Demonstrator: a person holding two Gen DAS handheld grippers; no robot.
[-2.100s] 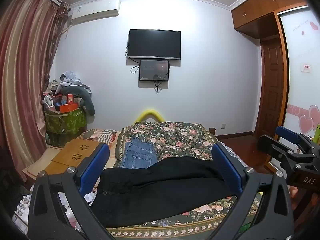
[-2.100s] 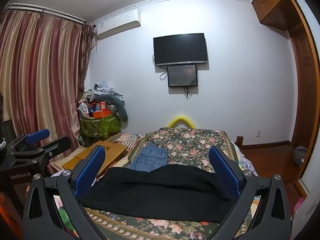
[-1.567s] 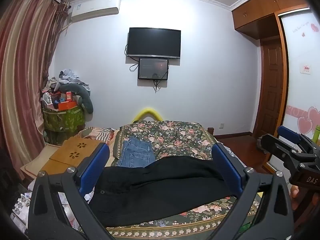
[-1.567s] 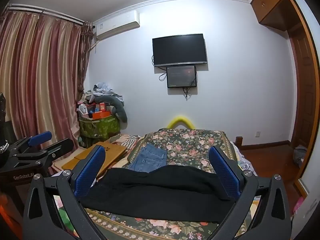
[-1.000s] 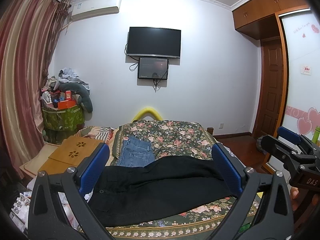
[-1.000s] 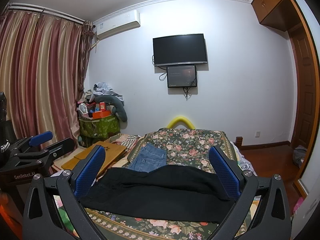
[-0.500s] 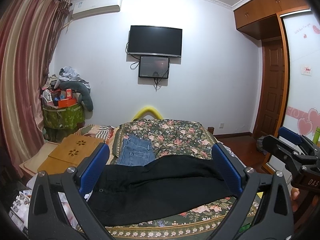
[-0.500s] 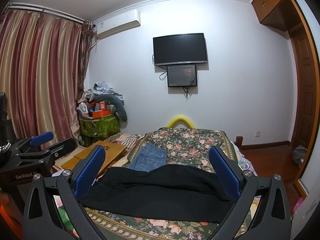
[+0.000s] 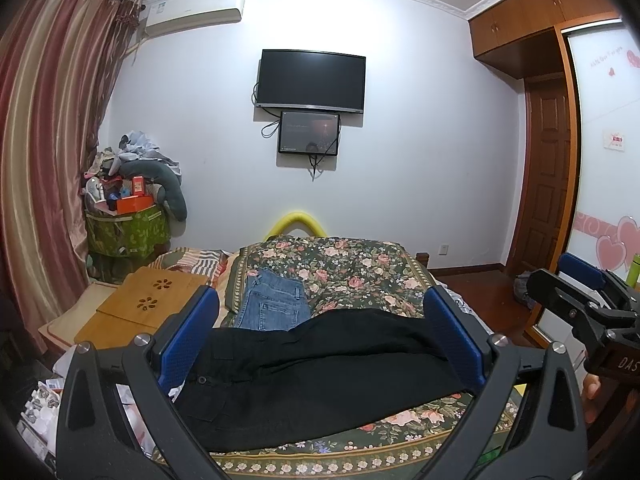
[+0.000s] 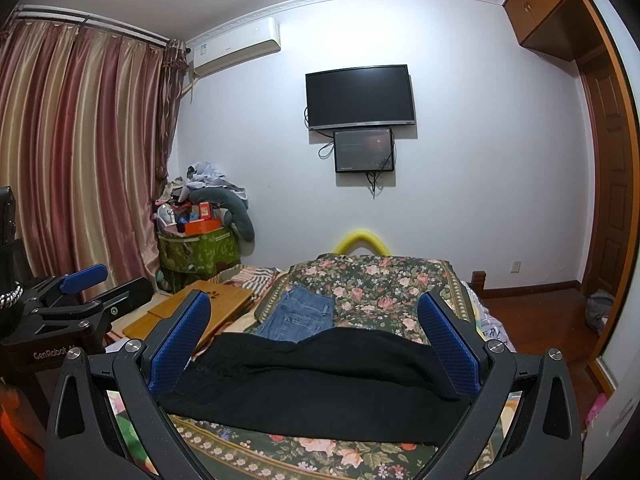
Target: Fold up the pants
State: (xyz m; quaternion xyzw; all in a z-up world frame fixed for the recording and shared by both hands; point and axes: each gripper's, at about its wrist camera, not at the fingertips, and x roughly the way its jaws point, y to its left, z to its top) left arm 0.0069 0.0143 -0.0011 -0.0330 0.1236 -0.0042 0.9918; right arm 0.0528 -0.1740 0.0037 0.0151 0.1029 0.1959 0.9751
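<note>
Bedroom, white walls; bed (image 9: 360,462) with floral cover fills the foreground in both views.

Left to right:

- Striped curtain (image 10: 80,152) at far left; beside it a green bin (image 9: 128,232) heaped with boxes and clothes.
- Wooden lap tray (image 9: 148,308) on the bed's left side, just beside the floral cover.
- My left gripper (image 9: 320,344): jaws wide apart, holding nothing, raised in front of the bed and not touching cloth.
- Folded blue jeans (image 9: 272,306) on the cover, just behind the black pants, their near edge overlapped or touched by it; I cannot tell which.
- Black pants (image 9: 312,380), the task item: lying crosswise along the near part of the bed, waistband and button toward the left, legs running right, apparently one leg over the other. The far edge is humped, not flat.
- My right gripper (image 10: 316,344): jaws likewise wide apart, empty, off the cloth.
- Television (image 9: 311,80) with a smaller screen below, on the far wall; wooden door (image 9: 548,176) and wardrobe at right.

Step in hand, by my judgement: the start; no cross fold made yet. The next move calls for lowering both grippers to the ends of the pants, one near the waistband and one near the hems, and pinching both layers together.

In the way: the jeans sit close behind, so a fold carried far back could land on them or drag them. The lap tray crowds the waistband end.
</note>
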